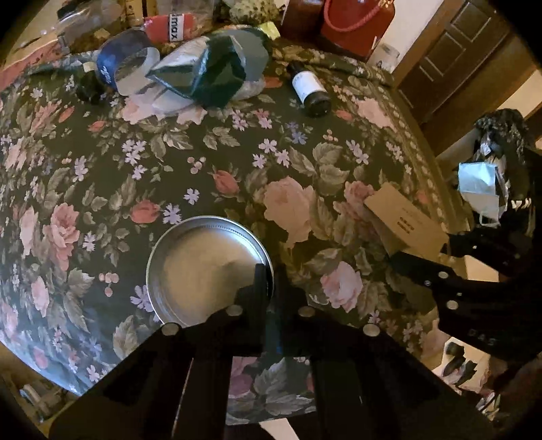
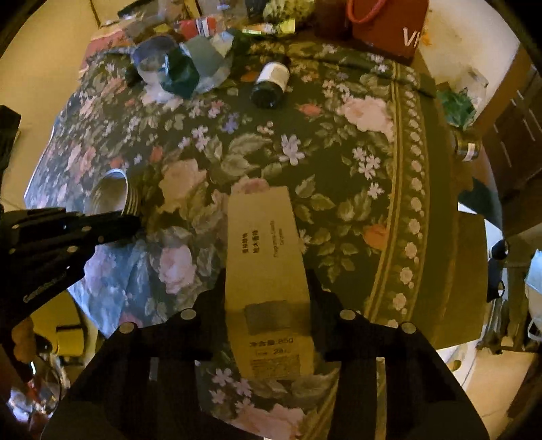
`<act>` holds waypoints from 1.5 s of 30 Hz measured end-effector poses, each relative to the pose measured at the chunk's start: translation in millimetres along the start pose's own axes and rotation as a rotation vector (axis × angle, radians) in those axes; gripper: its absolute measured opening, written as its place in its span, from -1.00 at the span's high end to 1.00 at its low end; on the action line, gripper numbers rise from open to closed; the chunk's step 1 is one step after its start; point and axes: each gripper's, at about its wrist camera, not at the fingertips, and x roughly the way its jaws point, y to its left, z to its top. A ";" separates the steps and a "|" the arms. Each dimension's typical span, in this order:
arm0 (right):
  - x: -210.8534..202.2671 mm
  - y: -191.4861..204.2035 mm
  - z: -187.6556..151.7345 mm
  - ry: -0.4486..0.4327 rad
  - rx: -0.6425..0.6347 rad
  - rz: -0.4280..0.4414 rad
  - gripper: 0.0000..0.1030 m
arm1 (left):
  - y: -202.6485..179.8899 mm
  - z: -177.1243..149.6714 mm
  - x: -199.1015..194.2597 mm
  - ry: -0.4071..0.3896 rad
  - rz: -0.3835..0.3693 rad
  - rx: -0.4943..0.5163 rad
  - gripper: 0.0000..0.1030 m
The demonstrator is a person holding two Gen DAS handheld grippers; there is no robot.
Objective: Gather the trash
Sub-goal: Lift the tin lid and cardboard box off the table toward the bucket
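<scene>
My left gripper (image 1: 269, 281) is shut on the rim of a round metal lid (image 1: 203, 267), which lies open side up on the floral tablecloth (image 1: 237, 162). My right gripper (image 2: 267, 287) is shut on a tan cardboard box (image 2: 264, 243) with printed text, held over the table near its right edge. The same box (image 1: 406, 220) and right gripper (image 1: 420, 254) show at the right in the left wrist view. The lid (image 2: 113, 193) and left gripper (image 2: 133, 221) show at the left in the right wrist view.
At the far side lie a crumpled dark green bag (image 1: 216, 71), a blue can (image 1: 118, 64), a dark bottle on its side (image 1: 310, 88), a red packet (image 1: 169, 25) and a red bag (image 1: 355, 23). A face mask (image 1: 479, 184) hangs off the right.
</scene>
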 end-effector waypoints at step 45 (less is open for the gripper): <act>-142.4 200.0 -191.9 -0.340 0.246 -0.083 0.30 | 50.1 -240.8 -207.4 -0.279 -0.151 0.189 0.99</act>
